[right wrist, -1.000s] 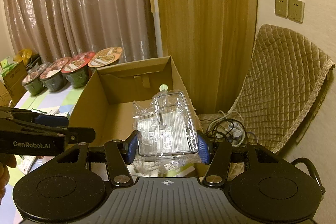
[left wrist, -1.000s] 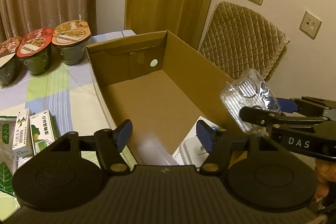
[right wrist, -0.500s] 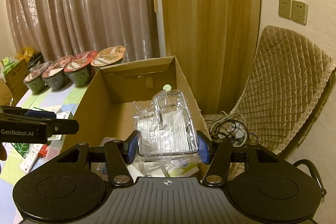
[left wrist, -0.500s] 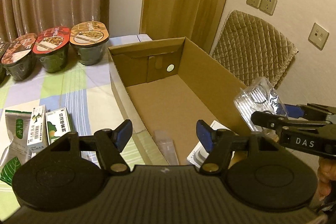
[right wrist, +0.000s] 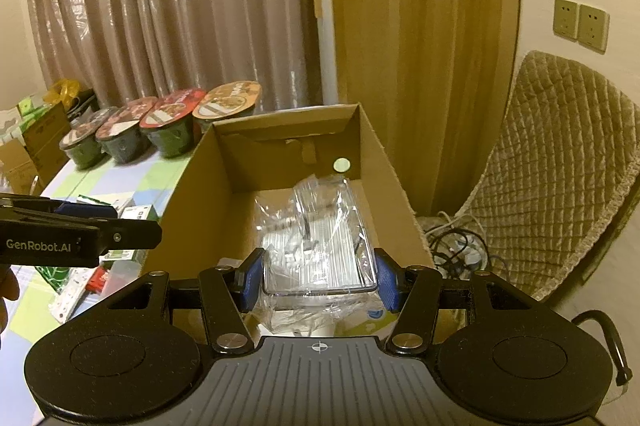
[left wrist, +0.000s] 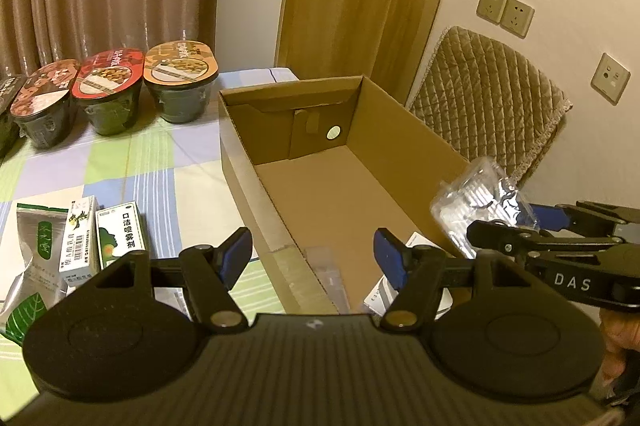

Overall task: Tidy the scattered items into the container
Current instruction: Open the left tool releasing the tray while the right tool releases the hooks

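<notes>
Cardboard box [left wrist: 404, 130] on surface | right gripper [right wrist: 318, 280] jaws clamped on clear plastic pack [right wrist: 316, 242] above box | left gripper [left wrist: 312, 254] jaws wide apart, empty

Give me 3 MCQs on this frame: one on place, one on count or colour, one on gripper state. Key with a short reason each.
1. Where is the clear plastic package?
A. On the tablecloth beside the bowls
B. Held in the right gripper over the cardboard box
C. On the quilted chair

2. What colour are the pads on the left gripper?
A. Blue
B. Red
C. Yellow

3. What state is the left gripper in?
A. Shut on a medicine box
B. Shut on the clear package
C. Open, holding nothing

Key:
1 B: the right wrist view shows the package between the right gripper's jaws with the box interior behind it.
2 A: both pads show blue in the left wrist view.
3 C: the jaws stand wide apart with only the box wall and floor visible between them.
</notes>
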Motion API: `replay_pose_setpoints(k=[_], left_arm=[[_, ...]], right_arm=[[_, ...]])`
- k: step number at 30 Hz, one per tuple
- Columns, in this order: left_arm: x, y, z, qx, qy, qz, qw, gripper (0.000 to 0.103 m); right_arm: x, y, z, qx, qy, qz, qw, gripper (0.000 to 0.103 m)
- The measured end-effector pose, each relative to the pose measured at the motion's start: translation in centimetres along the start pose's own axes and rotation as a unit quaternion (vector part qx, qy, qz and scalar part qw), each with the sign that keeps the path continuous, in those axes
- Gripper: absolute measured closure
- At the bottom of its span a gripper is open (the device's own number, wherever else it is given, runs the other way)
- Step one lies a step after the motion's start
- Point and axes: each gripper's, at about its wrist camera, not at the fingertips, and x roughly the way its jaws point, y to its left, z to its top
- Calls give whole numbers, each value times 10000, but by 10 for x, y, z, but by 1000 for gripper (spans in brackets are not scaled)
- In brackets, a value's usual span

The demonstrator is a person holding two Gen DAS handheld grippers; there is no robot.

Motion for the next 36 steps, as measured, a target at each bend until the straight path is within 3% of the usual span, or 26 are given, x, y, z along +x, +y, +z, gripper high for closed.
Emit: replay_pose_setpoints(k=[5,23,36], left_arm=[[-2,4,-1,-17,-4,15,10000,41],[-8,9,-5,-87,3,37,10000,40],[-39,28,-20,-116,9,241,9996,38]], right_arm=[[1,6,1,-103,-69,155,9998,44],[-9,-2,-1,-51,-91,-88,9999,44],[-29,13,2,-119,-115,-109,9998,44]])
